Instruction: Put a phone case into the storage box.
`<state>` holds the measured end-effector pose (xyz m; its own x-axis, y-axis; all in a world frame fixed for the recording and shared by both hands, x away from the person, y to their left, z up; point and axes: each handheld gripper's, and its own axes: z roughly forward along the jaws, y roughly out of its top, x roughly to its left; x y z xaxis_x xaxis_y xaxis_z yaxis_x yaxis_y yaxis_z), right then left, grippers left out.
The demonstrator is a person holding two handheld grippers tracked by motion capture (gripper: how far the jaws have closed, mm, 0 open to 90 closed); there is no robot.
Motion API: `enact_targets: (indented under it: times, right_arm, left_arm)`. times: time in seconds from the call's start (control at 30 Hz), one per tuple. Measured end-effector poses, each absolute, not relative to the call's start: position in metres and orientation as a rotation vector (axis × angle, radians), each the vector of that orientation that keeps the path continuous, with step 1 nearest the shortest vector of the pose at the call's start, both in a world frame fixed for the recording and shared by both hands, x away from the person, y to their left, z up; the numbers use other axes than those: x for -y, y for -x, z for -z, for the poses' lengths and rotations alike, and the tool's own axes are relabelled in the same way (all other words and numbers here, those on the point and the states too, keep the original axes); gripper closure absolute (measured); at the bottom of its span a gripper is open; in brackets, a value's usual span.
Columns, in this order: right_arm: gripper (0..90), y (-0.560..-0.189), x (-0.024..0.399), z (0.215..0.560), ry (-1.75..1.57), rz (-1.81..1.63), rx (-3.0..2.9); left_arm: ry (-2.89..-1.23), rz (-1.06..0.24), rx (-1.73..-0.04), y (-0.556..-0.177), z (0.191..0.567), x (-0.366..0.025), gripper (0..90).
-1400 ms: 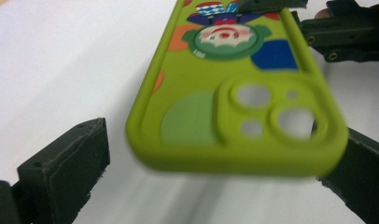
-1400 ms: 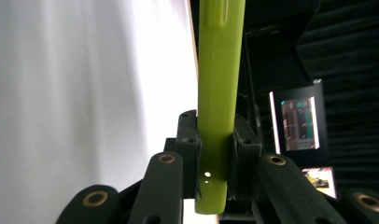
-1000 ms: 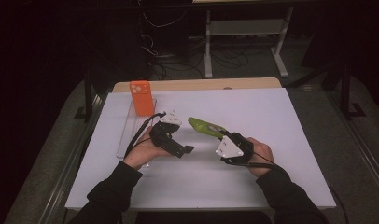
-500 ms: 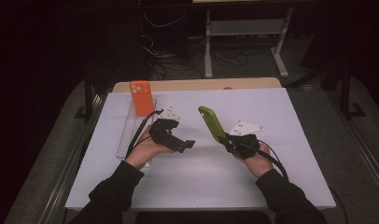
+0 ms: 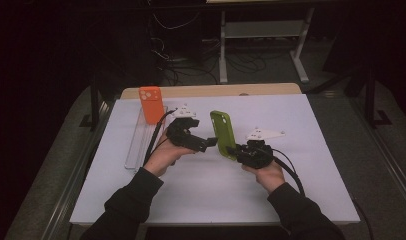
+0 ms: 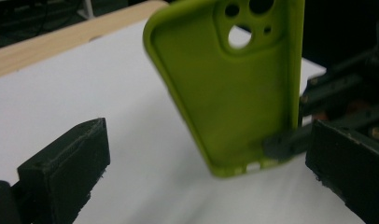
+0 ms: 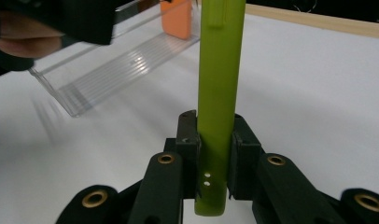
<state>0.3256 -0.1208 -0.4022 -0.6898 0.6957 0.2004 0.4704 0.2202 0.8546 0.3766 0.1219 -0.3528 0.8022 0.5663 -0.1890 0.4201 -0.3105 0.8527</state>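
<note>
A lime-green phone case (image 5: 223,132) stands upright above the white table, camera holes at the top. My right gripper (image 5: 237,151) is shut on its lower end; in the right gripper view both pads (image 7: 187,140) press the case's thin edge (image 7: 220,70). My left gripper (image 5: 205,144) hovers just left of the case, open. In the left gripper view the case's hollow inside (image 6: 234,88) faces the camera beyond the two wide-apart fingers (image 6: 66,172), and nothing touches them.
A clear plastic rack (image 5: 136,145) lies along the table's left side, with an orange phone case (image 5: 151,104) standing at its far end. The same rack (image 7: 117,65) and orange case (image 7: 178,18) are in the right gripper view. A wooden strip (image 5: 211,91) borders the far edge.
The right gripper has swung the green case from lying tilted to standing upright. The left gripper has drawn a little closer to the case.
</note>
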Motion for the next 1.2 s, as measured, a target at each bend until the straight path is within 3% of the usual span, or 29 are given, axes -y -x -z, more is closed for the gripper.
enact_targets:
  times: [0.53,0.63,0.97,1.0,1.2]
  right_arm:
    - [75.9,-0.32,0.105,0.4,-1.032,-1.464,-2.268]
    - [75.9,-0.32,0.105,0.4,-1.034,-1.462,-2.265]
    - [75.2,-0.322,0.106,0.401,-1.006,-1.429,-2.269]
    - [74.3,-0.322,0.107,0.4,-1.001,-1.426,-2.27]
    - [48.6,-0.321,0.112,0.398,-1.003,-1.431,-2.28]
  left_arm:
    - [-1.867,-0.128,-0.749,-0.383,0.354,-0.099,0.0]
    - [-1.844,-0.145,-0.758,-0.384,0.352,-0.102,8.9]
    - [-1.822,-0.139,-0.744,-0.384,0.351,-0.101,13.0]
    - [-1.825,-0.139,-0.744,-0.384,0.351,-0.102,13.3]
    - [-1.827,-0.172,-0.752,-0.387,0.342,-0.11,14.5]
